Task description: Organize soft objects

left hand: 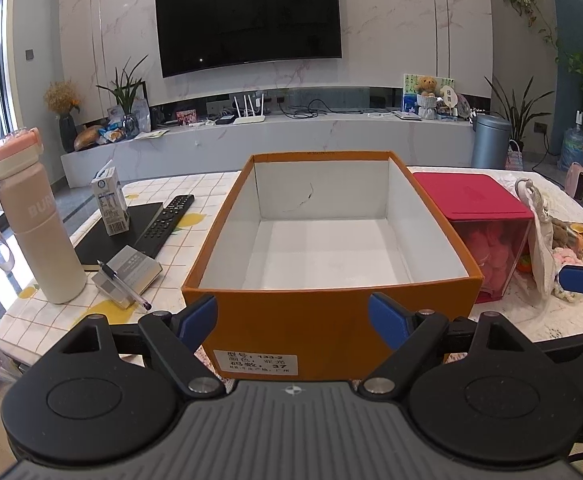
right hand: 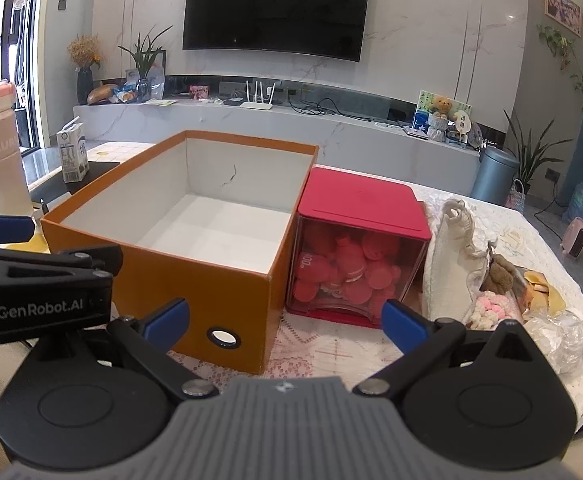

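Note:
An open orange cardboard box [left hand: 331, 308] with a bare white inside stands on the table; it also shows in the right wrist view [right hand: 211, 304]. A heap of soft things lies at the right: a cream fabric bag [right hand: 451, 256], a small brown plush [right hand: 499, 274] and a pink-and-white knitted piece [right hand: 489, 308]. The heap shows in the left wrist view [left hand: 551, 240] too. My left gripper [left hand: 293, 318] is open and empty before the box's near wall. My right gripper [right hand: 285, 318] is open and empty, in front of the box corner and the red bin.
A red-lidded clear bin [right hand: 359, 264] of pink things stands right of the box. Left of the box are a pink bottle [left hand: 35, 216], a milk carton [left hand: 109, 202], a remote [left hand: 167, 224], a black notebook and a pen. Crumpled clear plastic [right hand: 559, 336] lies at the right edge.

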### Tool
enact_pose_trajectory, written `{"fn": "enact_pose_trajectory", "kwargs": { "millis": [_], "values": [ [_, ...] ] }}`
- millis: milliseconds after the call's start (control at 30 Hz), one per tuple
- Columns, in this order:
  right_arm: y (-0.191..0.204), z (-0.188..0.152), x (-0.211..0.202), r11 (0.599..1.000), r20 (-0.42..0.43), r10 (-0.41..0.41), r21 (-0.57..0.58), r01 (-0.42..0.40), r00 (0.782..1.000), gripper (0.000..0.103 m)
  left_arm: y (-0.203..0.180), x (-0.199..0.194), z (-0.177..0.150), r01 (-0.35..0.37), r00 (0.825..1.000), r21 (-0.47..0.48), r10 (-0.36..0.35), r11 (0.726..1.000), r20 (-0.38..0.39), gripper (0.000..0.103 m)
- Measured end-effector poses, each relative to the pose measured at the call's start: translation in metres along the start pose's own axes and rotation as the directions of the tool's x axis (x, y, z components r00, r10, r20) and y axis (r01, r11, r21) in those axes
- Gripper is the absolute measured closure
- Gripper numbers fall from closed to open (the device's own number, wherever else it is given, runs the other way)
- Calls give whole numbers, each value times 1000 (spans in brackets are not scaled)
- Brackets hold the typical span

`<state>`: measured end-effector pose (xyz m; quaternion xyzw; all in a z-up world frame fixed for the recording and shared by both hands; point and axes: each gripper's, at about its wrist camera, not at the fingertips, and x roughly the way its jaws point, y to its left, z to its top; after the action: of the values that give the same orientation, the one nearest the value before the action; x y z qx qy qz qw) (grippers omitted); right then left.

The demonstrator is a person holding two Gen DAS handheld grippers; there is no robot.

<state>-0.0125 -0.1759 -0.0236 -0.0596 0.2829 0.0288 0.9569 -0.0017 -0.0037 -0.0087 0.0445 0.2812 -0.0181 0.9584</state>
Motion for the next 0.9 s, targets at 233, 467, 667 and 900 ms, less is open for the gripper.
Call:
{"fn": "enact_pose_trajectory", "kwargs": {
  "millis": [233, 467, 667, 900],
  "values": [
    [1, -1, -1, 1000, -1, -6, -8, 6, 1000, 3, 0, 0, 0, -2, 1000, 7, 2, 1000, -3, 3],
    [0, 0, -1, 1000, -16, 3, 2, -3, 1000, 5, 1, 0, 1, 5, 1000, -4, -5, 1000, -15, 3],
    [1, 1, -2, 1000, -19, 4, -9, -4, 1000, 5, 1, 1, 2, 3, 999, -4, -3, 1000, -32, 3],
    [0, 0, -1, 1000, -21, 15, 2, -15, 1000, 5, -2, 0, 1, -5, 1000, 5, 5, 1000, -29, 3]
  ]
}}
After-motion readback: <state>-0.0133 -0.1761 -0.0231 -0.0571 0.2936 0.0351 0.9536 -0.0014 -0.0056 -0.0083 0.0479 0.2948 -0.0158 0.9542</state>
